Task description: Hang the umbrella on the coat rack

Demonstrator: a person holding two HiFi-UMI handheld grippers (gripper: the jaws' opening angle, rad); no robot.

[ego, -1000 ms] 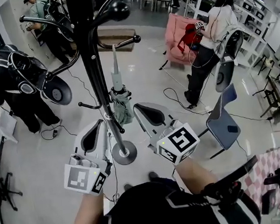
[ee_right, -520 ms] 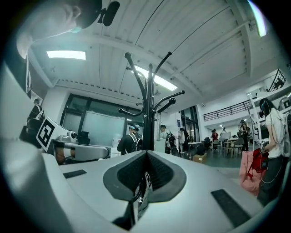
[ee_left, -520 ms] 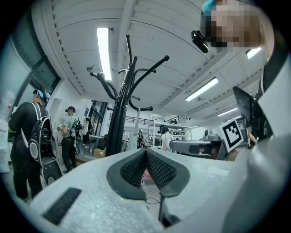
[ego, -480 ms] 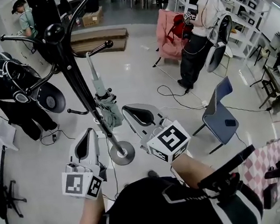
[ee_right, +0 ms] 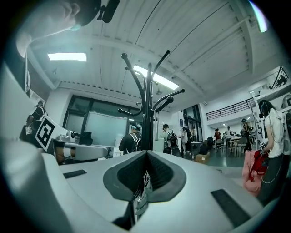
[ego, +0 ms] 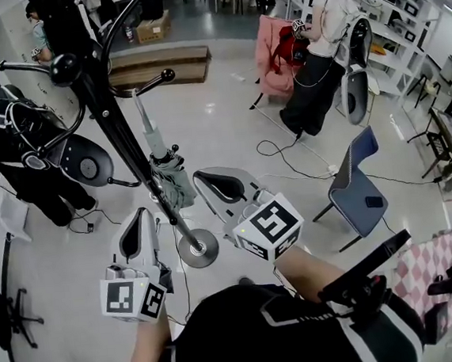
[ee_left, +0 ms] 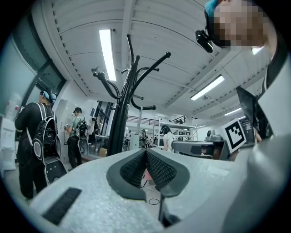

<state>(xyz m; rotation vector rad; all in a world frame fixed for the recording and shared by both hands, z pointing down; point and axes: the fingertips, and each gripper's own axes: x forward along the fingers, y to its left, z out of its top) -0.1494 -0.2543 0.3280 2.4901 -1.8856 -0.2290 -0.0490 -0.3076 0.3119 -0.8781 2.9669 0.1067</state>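
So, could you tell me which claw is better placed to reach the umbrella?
Probably right: the right claw sits beside the umbrella; the left claw is across the coat rack pole.

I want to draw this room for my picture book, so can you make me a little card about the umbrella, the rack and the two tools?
Rack: tall black metal coat rack with curved hooks, standing on the floor
Umbrella: folded grey-green fabric umbrella, close against the rack's pole by a low hook, thin end up
Left tool: shut, holding nothing
Right tool: shut, holding nothing, near the umbrella but apart from it
Job: umbrella looks hung already
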